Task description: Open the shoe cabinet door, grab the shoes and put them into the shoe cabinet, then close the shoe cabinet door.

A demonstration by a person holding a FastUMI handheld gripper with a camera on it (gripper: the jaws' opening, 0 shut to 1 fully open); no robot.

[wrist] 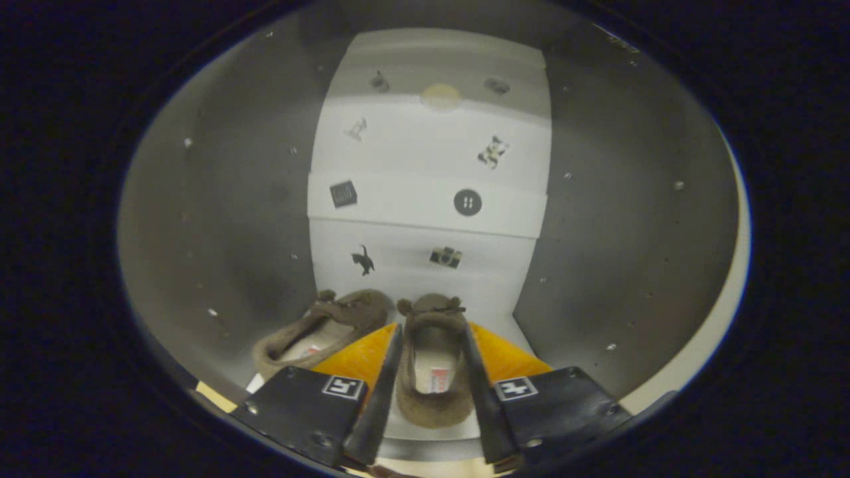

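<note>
The gripper (431,332) points at a white cabinet (431,153) whose doors all look closed. Its fingers (384,385) stand on either side of a brown fuzzy shoe (431,358), one along each flank, and both seem to press against the shoe's sides, so the gripper looks clamped on it. The shoe lies lengthwise between the fingers, with its toe and small bow toward the cabinet and its heel nearest the camera. A pale lining with a small label shows inside it.

A second shoe (325,328) of the same kind lies just to the left, outside the left finger, angled with its toe also toward the cabinet. Both shoes rest on a white surface at the foot of the cabinet, close to its lowest door.

The cabinet front carries small stickers: a black cat (362,259), a camera (445,257), a round dark one (467,202) and a dark square (343,194). Grey walls (219,212) flank the cabinet.
</note>
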